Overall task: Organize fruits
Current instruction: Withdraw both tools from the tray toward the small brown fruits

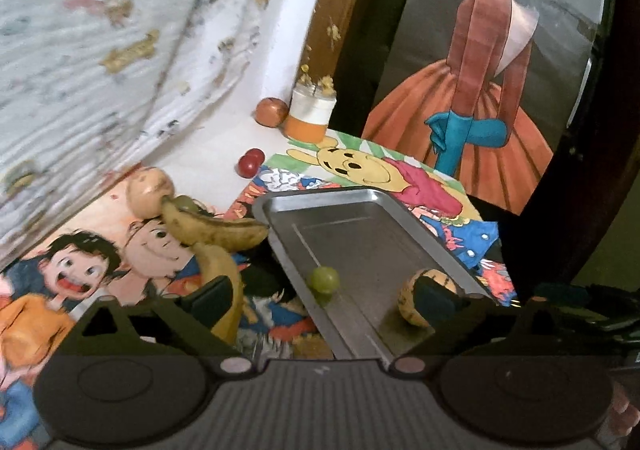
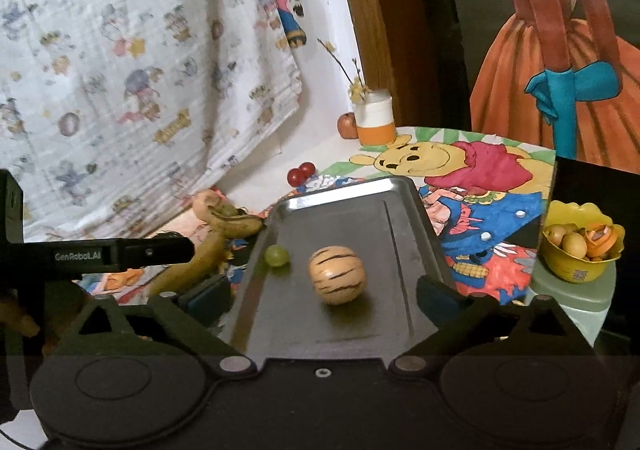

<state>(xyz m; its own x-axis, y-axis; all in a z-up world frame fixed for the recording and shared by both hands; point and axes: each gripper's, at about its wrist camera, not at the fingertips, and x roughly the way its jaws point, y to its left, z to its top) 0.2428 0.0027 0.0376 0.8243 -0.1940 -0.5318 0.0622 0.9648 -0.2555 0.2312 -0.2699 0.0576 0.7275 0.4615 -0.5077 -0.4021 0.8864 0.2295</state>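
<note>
- Black plastic jaws of the right gripper (image 2: 322, 296) are standing wide apart with nothing clamped; the striped round fruit (image 2: 337, 275) is sitting free between and just beyond them on the metal tray (image 2: 404, 210).
- The left gripper (image 1: 320, 296) is likewise gaping, empty, its fingers straddling the tray's near left edge; its body is showing in the right view with white lettering reading "GenRobot.AI".
- A green grape (image 2: 277, 255) is lying on the tray near its left rim, apart from the striped fruit.
- Judgement: two fruits are lying placed on the tray, and the next pick is pending.
- Two spotted bananas (image 1: 216, 234) are lying just left of the tray, a tan fruit (image 1: 149, 190) touching them behind; red cherries (image 1: 250, 164) are waiting farther back.
- The next move is likely calling for the left gripper to swing over the bananas and close across one.
- No other writing is legible.
</note>
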